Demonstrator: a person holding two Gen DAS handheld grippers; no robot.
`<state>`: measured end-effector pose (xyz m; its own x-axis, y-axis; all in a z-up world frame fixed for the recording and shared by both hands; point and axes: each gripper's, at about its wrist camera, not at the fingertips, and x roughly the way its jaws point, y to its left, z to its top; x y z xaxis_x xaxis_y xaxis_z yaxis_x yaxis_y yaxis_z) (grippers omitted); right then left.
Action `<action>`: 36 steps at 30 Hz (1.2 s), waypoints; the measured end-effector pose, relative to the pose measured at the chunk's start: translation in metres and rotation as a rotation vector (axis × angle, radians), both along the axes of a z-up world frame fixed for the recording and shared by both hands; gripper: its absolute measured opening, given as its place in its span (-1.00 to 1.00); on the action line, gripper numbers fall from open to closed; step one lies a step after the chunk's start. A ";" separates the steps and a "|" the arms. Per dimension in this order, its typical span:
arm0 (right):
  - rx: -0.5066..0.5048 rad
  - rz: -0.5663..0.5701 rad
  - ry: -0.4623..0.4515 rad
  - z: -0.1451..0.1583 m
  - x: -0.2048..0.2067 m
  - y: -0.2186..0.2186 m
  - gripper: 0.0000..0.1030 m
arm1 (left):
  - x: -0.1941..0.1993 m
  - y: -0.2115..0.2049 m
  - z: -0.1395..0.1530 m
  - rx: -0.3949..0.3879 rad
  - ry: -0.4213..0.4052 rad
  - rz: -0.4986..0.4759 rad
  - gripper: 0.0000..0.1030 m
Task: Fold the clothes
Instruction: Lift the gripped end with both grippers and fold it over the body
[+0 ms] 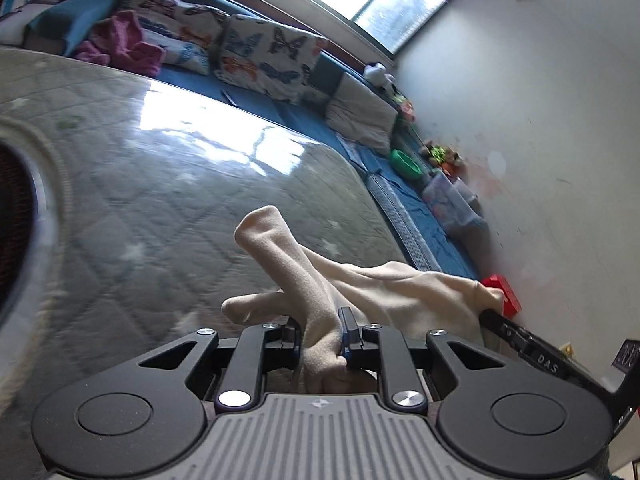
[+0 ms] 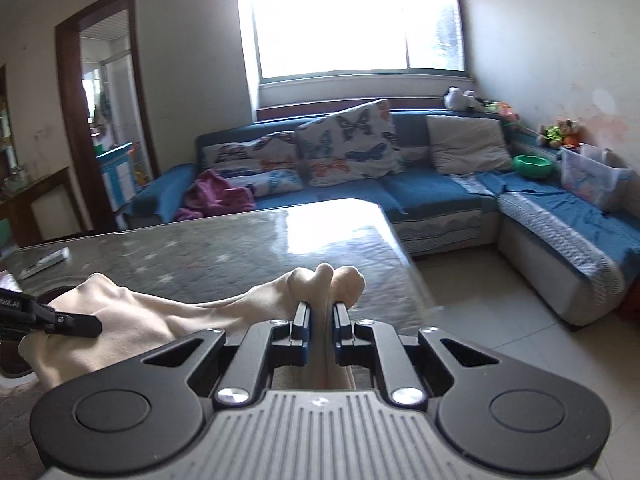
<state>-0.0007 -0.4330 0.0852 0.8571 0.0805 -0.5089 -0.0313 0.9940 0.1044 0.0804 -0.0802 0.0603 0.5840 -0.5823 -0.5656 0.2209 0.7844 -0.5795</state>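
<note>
Two tools share one cream garment [image 1: 384, 284], and we hold it stretched between them above the counter [image 1: 168, 184] (a glossy top over a quilted, star-dotted pattern). Starting at the left, our left tool [image 1: 322, 334] has its jaws pressed in on a bunched fold of the cloth; a tube-like end, perhaps a sleeve or a leg, sticks up and forward past the fingertips, and a second lobe pokes out just to the left of them. Moving right along the fabric, the cloth sags a little in the middle and hangs clear of the counter surface as far as we can tell. At the right end, our right tool [image 2: 321, 330] has closed on another gathered edge, with rounded knobs of fabric bulging just beyond its tips; a narrow gap shows between the pads, filled by cloth. Each tool also shows at the edge of the other's view, pinching its own corner. Beyond the counter runs a blue sofa [image 2: 432, 188] with butterfly cushions [image 2: 348, 140] and a pink garment [image 2: 218, 196] heaped at its left end.
</note>
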 end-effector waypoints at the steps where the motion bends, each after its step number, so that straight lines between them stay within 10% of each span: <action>1: -0.003 -0.012 0.003 -0.001 0.002 -0.006 -0.80 | 0.002 -0.006 -0.001 0.004 0.001 -0.010 -0.63; 27: -0.028 -0.093 0.178 -0.076 0.006 -0.044 -0.80 | 0.002 -0.042 -0.035 0.129 0.089 -0.110 -0.62; 36: -0.044 -0.086 0.162 -0.067 0.000 -0.040 -0.65 | -0.004 -0.043 -0.029 0.160 0.061 -0.121 -0.19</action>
<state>-0.0012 -0.4734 0.0184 0.7664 -0.0154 -0.6422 0.0680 0.9960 0.0572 0.0760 -0.1230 0.0311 0.4768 -0.5457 -0.6891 0.2871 0.8376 -0.4647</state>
